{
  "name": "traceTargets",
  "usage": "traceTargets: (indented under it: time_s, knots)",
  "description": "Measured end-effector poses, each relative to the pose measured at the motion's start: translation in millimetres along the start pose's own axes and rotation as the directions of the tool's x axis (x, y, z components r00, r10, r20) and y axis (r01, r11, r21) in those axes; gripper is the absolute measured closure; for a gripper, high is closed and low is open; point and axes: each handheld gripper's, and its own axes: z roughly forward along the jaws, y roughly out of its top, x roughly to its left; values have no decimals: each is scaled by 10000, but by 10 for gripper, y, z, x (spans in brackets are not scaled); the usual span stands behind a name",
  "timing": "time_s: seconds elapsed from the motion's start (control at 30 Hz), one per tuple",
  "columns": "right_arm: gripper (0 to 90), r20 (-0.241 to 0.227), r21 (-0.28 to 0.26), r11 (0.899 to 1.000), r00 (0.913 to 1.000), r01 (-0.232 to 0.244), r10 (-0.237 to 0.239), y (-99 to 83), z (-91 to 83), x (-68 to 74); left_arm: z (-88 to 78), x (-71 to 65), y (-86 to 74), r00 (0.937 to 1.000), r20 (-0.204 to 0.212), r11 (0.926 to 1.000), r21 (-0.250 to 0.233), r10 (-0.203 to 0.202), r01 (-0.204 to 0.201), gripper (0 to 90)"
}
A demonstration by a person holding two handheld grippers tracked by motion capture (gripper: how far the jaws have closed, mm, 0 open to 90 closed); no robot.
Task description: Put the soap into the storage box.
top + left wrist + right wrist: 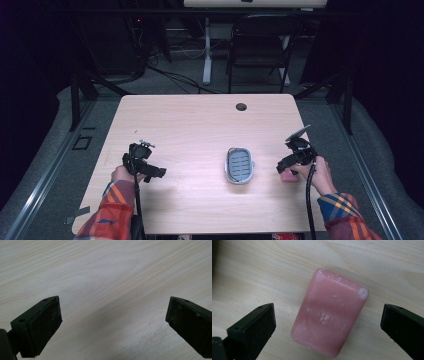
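Near the middle of the worktop [200, 130] sits a grey soap dish [239, 164] with a slotted insert, so I'll place everything off that. To its right, close to the worktop's right edge, the right claw [287, 164] is held low over a pink bar of soap [330, 312]. In the right gripper view the bar lies flat on the wood between the two black jaws, which stand wide apart and touch neither side of it. The bar has an oval stamp on its face and some whitish scuffs at the corners; the lettering is too blurry to read. Way over on the dish's left, well apart from it, the left claw [152, 172] is also spread open, with just bare wood grain between its jaws in the left gripper view. Both forearms wear plaid sleeves [107, 212].
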Motion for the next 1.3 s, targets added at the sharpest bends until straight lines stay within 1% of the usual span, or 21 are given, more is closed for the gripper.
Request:
traceTargets:
  time_s: [0.13,0.2,0.23,0.3,0.33,0.4,0.43,0.5,0.53,0.57,0.6,0.63,0.7,0.77,0.83,0.87,0.9,0.93,1.03,1.17,1.3]
  knots:
    - [22,173,149,9999,9998,-37,35,25,44,23,2,0,1,10000,4,10000,14,0,0,2]
    - [72,211,352,9993,9997,114,-121,37,48,8,2,3,1,10000,9,10000,21,25,-25,2]
    - [103,241,232,9997,9997,-63,57,31,62,13,1,4,0,10000,8,10000,26,26,-26,2]
    - [143,181,257,9996,9997,-137,132,28,59,-3,1,4,0,10000,0,10000,33,28,-28,3]
    - [143,150,221,9996,9998,-167,163,24,70,-9,2,2,0,10000,-1,10000,36,25,-25,3]
    - [161,111,435,9991,9999,-29,24,30,65,-24,3,-1,2,10000,-23,10000,44,34,-34,4]
    - [173,87,295,9992,9996,-272,270,20,83,-7,4,-3,2,10000,-37,10000,51,39,-39,4]
    - [210,69,360,9991,9997,-223,221,22,79,-13,4,-4,3,10000,-43,10000,79,45,-45,5]
    - [227,95,281,9991,9995,-315,312,18,87,-6,4,-3,3,10000,-44,9999,87,55,-55,6]
    - [238,-4,411,9989,9998,-215,215,22,80,-19,4,-3,3,10000,-42,9999,88,53,-52,6]
    - [241,34,354,9991,9998,-217,216,20,87,-17,5,-3,3,10000,-40,9999,95,51,-50,6]
    - [252,-21,411,9990,9998,-176,177,21,90,-19,6,-5,2,10000,-43,10000,84,49,-49,6]
    - [263,50,604,9981,9999,-100,97,29,88,-19,4,-4,2,10000,-37,9999,97,55,-55,6]
    - [281,38,420,9985,9994,-344,343,21,114,-5,3,-4,1,10000,-24,9999,96,40,-40,6]
    - [303,106,764,9970,9999,-138,131,31,102,-20,4,-4,0,10000,-31,9999,99,44,-44,7]
    - [314,98,750,9971,9998,-157,150,30,106,-19,5,-4,0,10000,-19,9999,106,52,-52,7]
    - [330,135,870,9962,9999,-82,70,28,100,-29,7,-5,0,10000,-25,9999,94,52,-52,7]
    - [340,89,790,9967,9998,-182,176,26,106,-25,8,-4,0,10000,-20,9999,100,51,-51,7]
    - [358,77,651,9975,9996,-259,255,20,110,-33,9,-4,1,10000,-14,9999,102,52,-52,7]
    - [360,69,667,9977,9999,-156,152,19,106,-37,10,-6,2,10000,1,9999,101,66,-66,7]
    - [361,-66,616,9980,9999,-118,122,15,109,-52,11,-6,3,10000,0,10000,75,52,-52,7]
